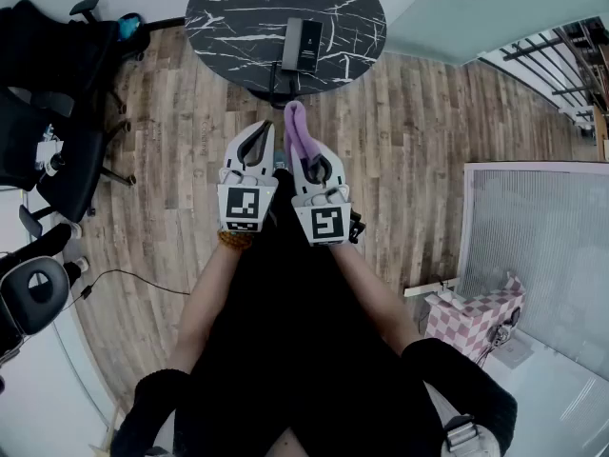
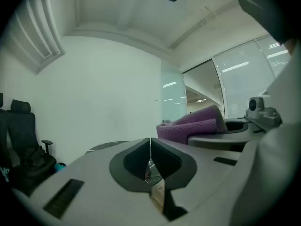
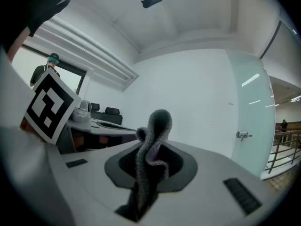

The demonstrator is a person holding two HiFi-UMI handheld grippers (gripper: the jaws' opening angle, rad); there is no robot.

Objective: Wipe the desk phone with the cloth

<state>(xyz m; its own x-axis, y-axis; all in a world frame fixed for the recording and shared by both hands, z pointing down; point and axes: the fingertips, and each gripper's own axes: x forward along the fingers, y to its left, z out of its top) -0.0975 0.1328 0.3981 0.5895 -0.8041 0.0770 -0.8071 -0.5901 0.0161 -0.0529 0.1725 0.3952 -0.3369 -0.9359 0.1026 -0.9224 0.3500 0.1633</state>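
Hovering side by side above the wooden floor. Left tool closed tip to tip. Right tool clamped on the purple cloth, 1 folded end poking past the tips. Desk phone lying ahead on the round marbled tabletop, well apart from the cloth.

The purple cloth sticks up bunched between the right gripper's jaws, while the dark desk phone lies on the round marble desk.
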